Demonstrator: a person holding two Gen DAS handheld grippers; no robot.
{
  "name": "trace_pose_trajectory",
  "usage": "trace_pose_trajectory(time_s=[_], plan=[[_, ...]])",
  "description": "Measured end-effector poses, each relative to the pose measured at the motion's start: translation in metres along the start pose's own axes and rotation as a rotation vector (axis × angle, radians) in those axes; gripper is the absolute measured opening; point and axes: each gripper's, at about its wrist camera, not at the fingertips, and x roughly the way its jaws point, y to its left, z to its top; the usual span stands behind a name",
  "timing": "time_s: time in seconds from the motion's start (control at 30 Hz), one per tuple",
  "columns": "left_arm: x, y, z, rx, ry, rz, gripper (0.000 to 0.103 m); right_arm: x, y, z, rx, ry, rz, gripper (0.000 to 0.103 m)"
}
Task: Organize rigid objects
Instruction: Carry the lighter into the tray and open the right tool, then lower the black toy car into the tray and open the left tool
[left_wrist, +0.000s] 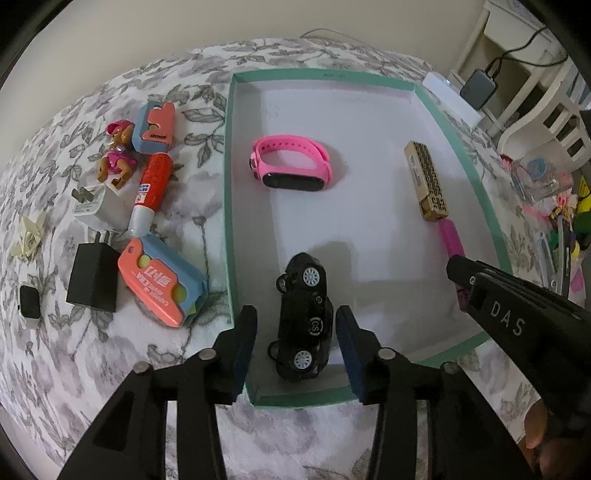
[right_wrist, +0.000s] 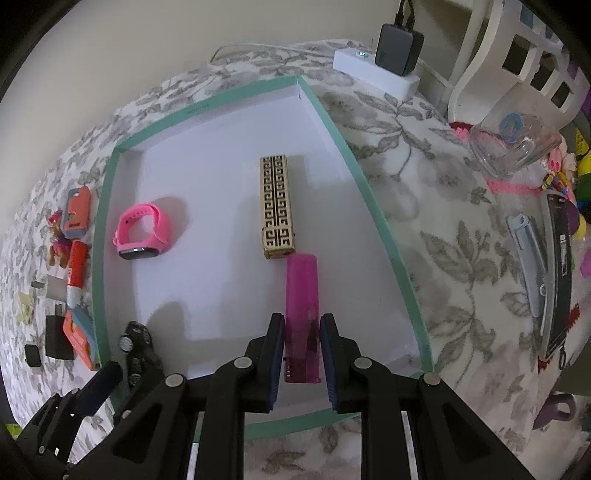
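Left wrist view: the left gripper (left_wrist: 297, 345) stands released, its pads clear on both sides of a black toy car (left_wrist: 303, 317) that lies on its side at lower centre, on the floor of the green-rimmed tray (left_wrist: 227, 184). Gaps show between car and each pad.

Right wrist view: the right gripper (right_wrist: 303, 356) is clenched on a magenta lighter (right_wrist: 302, 295), both pads pressed against its lower end at bottom centre. The lighter's far end sits just below a gold patterned box (right_wrist: 277, 205) at mid-frame; whether the two touch I cannot tell.

A pink wristband (left_wrist: 291, 168) lies in the tray's upper left part, well apart from the car.

Outside the tray, at the left of the left wrist view, on a floral cloth (left_wrist: 199, 206): a dog figure (left_wrist: 116, 155), two orange-and-blue cases (left_wrist: 162, 280), a red tube (left_wrist: 151, 192), a white charger (left_wrist: 98, 206), a black charger (left_wrist: 94, 280).

At the right of the right wrist view, a clear glass (right_wrist: 517, 142) lies tilted on the cloth.
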Motion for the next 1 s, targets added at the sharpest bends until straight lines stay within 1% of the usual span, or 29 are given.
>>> trace_pose_trajectory(time_s=[0.07, 0.13, 0.27, 0.37, 0.47, 0.5, 0.53, 0.6, 0.7, 0.77, 0.8, 0.87, 0.9, 1.0], plan=[[-0.004, 0.001, 0.002, -0.006, -0.011, -0.007, 0.047, -0.003, 0.000, 0.001, 0.000, -0.009, 0.000, 0.022], [-0.007, 0.002, 0.003, -0.006, -0.016, -0.011, 0.050, -0.004, 0.001, 0.002, -0.002, -0.013, -0.004, 0.023], [-0.013, 0.003, 0.003, -0.007, -0.025, -0.013, 0.053, -0.008, -0.001, 0.002, 0.004, -0.025, 0.003, 0.024], [-0.023, 0.008, 0.006, -0.020, -0.056, -0.008, 0.055, -0.013, -0.001, 0.003, 0.013, -0.046, 0.005, 0.024], [-0.033, 0.015, 0.009, -0.050, -0.080, -0.007, 0.062, -0.019, 0.000, 0.004, 0.020, -0.068, 0.012, 0.025], [-0.037, 0.020, 0.011, -0.069, -0.090, -0.002, 0.063, -0.020, 0.000, 0.004, 0.019, -0.074, 0.013, 0.029], [-0.039, 0.025, 0.012, -0.087, -0.097, 0.007, 0.064, -0.021, 0.002, 0.005, 0.015, -0.078, 0.013, 0.035], [-0.043, 0.038, 0.014, -0.128, -0.116, 0.041, 0.065, -0.023, 0.008, 0.004, -0.005, -0.086, 0.019, 0.042], [-0.045, 0.057, 0.015, -0.181, -0.120, 0.105, 0.067, -0.024, 0.018, 0.003, -0.037, -0.092, 0.041, 0.043], [-0.045, 0.066, 0.016, -0.212, -0.116, 0.136, 0.067, -0.024, 0.025, 0.002, -0.059, -0.096, 0.045, 0.051], [-0.044, 0.072, 0.016, -0.239, -0.109, 0.163, 0.068, -0.024, 0.029, 0.001, -0.071, -0.095, 0.049, 0.060], [-0.041, 0.081, 0.014, -0.271, -0.091, 0.207, 0.071, -0.022, 0.034, -0.001, -0.076, -0.091, 0.072, 0.061], [-0.039, 0.086, 0.014, -0.289, -0.079, 0.228, 0.076, -0.021, 0.035, -0.001, -0.076, -0.087, 0.086, 0.061], [-0.036, 0.097, 0.011, -0.328, -0.049, 0.245, 0.077, -0.019, 0.040, -0.002, -0.084, -0.082, 0.092, 0.067]])
